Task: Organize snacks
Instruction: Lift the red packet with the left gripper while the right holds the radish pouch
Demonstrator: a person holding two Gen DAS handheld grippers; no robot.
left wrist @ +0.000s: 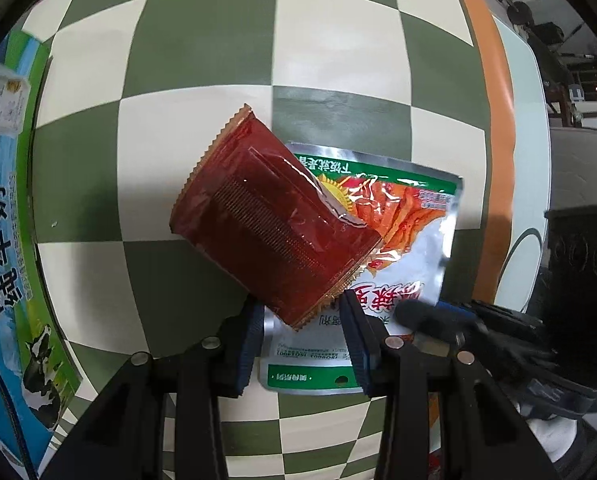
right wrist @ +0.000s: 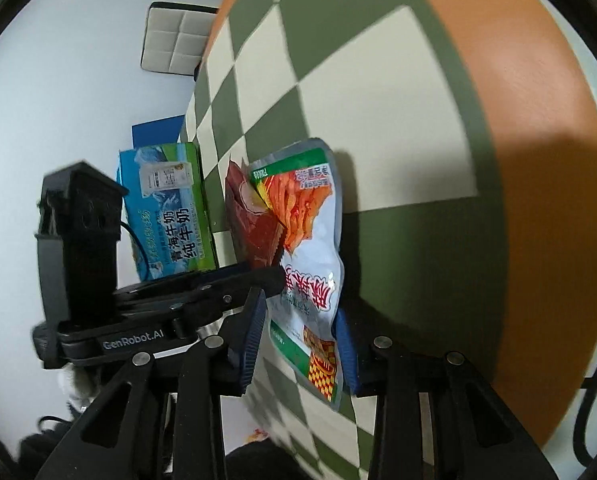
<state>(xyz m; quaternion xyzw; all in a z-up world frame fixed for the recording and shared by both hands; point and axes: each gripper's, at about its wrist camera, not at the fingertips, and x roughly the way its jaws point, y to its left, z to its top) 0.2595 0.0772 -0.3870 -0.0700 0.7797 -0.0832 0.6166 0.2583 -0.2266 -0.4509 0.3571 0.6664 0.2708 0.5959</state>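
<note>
A dark red translucent snack packet (left wrist: 274,224) lies on top of a silver snack pouch (left wrist: 406,232) printed with orange strips, on the checkered tablecloth. My left gripper (left wrist: 298,336) is open, its blue pads (left wrist: 250,344) either side of the red packet's near corner and the pouch's end. In the right wrist view the silver pouch (right wrist: 310,248) stands on edge between my right gripper's (right wrist: 298,348) blue pads (right wrist: 252,344), which look shut on its lower end. The red packet (right wrist: 254,224) leans against it. The left gripper's finger (right wrist: 226,280) reaches in from the left.
A blue-green milk carton box (left wrist: 10,240) stands at the left edge of the table; it also shows in the right wrist view (right wrist: 166,208). The green and cream checkered cloth (left wrist: 218,40) has an orange border (left wrist: 494,120). A white chair (right wrist: 174,40) stands beyond the table.
</note>
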